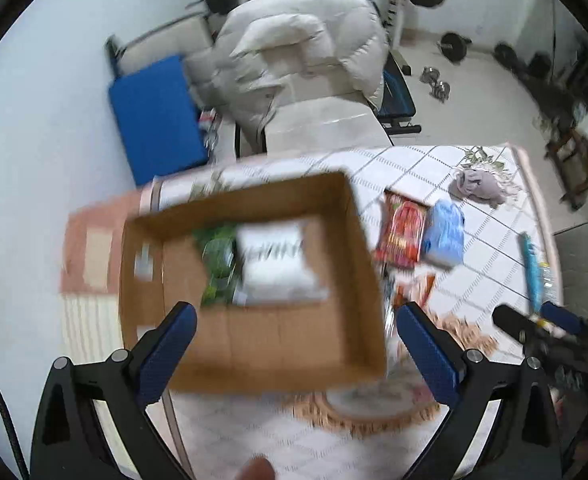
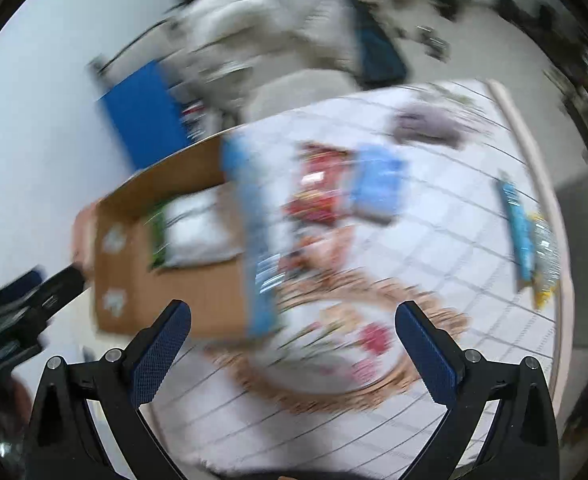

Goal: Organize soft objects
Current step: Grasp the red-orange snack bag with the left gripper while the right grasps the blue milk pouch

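Note:
An open cardboard box [image 1: 346,280] sits on a tiled-pattern cloth and holds a white soft pack [image 1: 275,262] and a green pack [image 1: 217,264]. My left gripper [image 1: 296,338] is open and empty above the box's near side. A red packet [image 1: 400,232], a light-blue pack [image 1: 444,238] and a grey cloth bundle [image 1: 480,188] lie to the right of the box. In the blurred right wrist view my right gripper [image 2: 294,338] is open, and a blue-and-white pack [image 2: 257,240] is at the box's [image 2: 173,292] right edge, apart from the fingers.
A long blue packet [image 1: 532,272] lies near the cloth's right edge, and shows in the right wrist view [image 2: 516,228] beside a clear bag [image 2: 546,252]. A quilt-covered chair [image 1: 302,64], a blue mat [image 1: 153,116] and barbell weights stand behind.

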{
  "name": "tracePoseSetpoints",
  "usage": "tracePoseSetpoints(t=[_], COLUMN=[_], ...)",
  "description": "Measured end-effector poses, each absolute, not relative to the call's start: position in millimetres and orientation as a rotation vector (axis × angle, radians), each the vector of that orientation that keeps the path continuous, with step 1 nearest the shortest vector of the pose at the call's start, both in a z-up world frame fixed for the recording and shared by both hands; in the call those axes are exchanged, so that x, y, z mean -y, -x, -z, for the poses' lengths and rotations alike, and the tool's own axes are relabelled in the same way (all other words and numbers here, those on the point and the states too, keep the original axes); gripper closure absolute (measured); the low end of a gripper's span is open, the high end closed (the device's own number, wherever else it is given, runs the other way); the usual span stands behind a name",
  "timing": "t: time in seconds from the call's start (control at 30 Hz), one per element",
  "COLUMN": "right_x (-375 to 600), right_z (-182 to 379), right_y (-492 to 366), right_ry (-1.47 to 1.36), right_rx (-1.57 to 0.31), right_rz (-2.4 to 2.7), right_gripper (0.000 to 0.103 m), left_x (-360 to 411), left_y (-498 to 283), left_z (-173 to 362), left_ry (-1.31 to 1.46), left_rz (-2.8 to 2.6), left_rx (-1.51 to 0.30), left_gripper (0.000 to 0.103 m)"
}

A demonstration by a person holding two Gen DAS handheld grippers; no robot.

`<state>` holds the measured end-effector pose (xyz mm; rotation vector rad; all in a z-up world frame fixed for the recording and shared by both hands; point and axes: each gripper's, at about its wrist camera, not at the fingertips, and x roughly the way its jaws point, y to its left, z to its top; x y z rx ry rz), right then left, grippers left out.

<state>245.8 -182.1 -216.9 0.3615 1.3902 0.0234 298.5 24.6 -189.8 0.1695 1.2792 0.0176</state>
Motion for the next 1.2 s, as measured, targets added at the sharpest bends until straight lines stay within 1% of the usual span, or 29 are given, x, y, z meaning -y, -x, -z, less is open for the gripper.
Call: tracePoseSetpoints(t=[0.07,0.17,0.3,0.37,0.4,0.47,0.5,0.53,0.57,0.83,1.07,1.1,1.13,1.17,1.2], right_x=[211.8,239.8,235.9,228.2,223.0,220.3,221.4,225.4,229.3,285.3,306.7,307.5,307.3,306.5,305.0], right_z=[248.7,314.5,374.4,391.4,399.9,411.9,410.2,411.2,411.7,422.9,437.3,439.9,441.2,442.9,444.9], right_y=[-274.4,-324.9,-367.4,-379.8,-385.1,-386.2,-385.7,-383.2,-381.3,-342.4,-336.8,-337.4,-337.9,-338.7,-339.8], right_ry=[-0.411,-0.514,-0.579,-0.572,-0.543,-0.510,-0.494,-0.464,-0.470,-0.429,-0.473,-0.485,-0.486,-0.485,-0.479], right_rx=[-1.431,-1.512,-1.598,-1.624,-1.646,-1.691,-1.676,-1.687,-1.686,-1.715,-1.763,-1.769,-1.776,-1.782,-1.787], right_rz=[0.038,0.085,0.076,0.061,0.060,0.069,0.070,0.091,0.093,0.130,0.130,0.128,0.128,0.131,0.136], right_gripper=[0.000,0.000,0.002,0.005,0.011,0.022,0.033,0.039,0.047,0.047,0.046,0.046,0.046,0.046,0.046], left_x=[8.7,45.5,76.7,89.5,94.2,102.7,106.7,107.5,107.9,129.9,141.5,139.6,136.6,131.7,128.6], left_y=[-331.8,-380.1,-426.7,-441.6,-447.6,-457.2,-460.8,-464.7,-468.8,-458.9,-444.0,-442.4,-441.7,-441.6,-441.1], left_z=[207.4,242.8,289.0,309.9,319.0,336.0,343.6,348.6,354.3,420.3,463.3,468.3,469.7,468.3,466.0], left_ry=[-0.267,-0.353,-0.447,-0.467,-0.476,-0.515,-0.502,-0.454,-0.399,-0.532,-0.504,-0.471,-0.430,-0.355,-0.312], left_rz=[-0.027,-0.025,-0.028,-0.015,-0.004,-0.010,0.013,0.050,0.078,0.130,0.191,0.189,0.184,0.180,0.184], left_rx=[-1.286,-1.347,-1.440,-1.489,-1.516,-1.548,-1.573,-1.615,-1.658,-1.812,-1.912,-1.927,-1.936,-1.947,-1.950], left_gripper=[0.000,0.000,0.001,0.001,0.006,0.006,0.006,0.005,0.004,0.004,0.004,0.008,0.010,0.020,0.040])
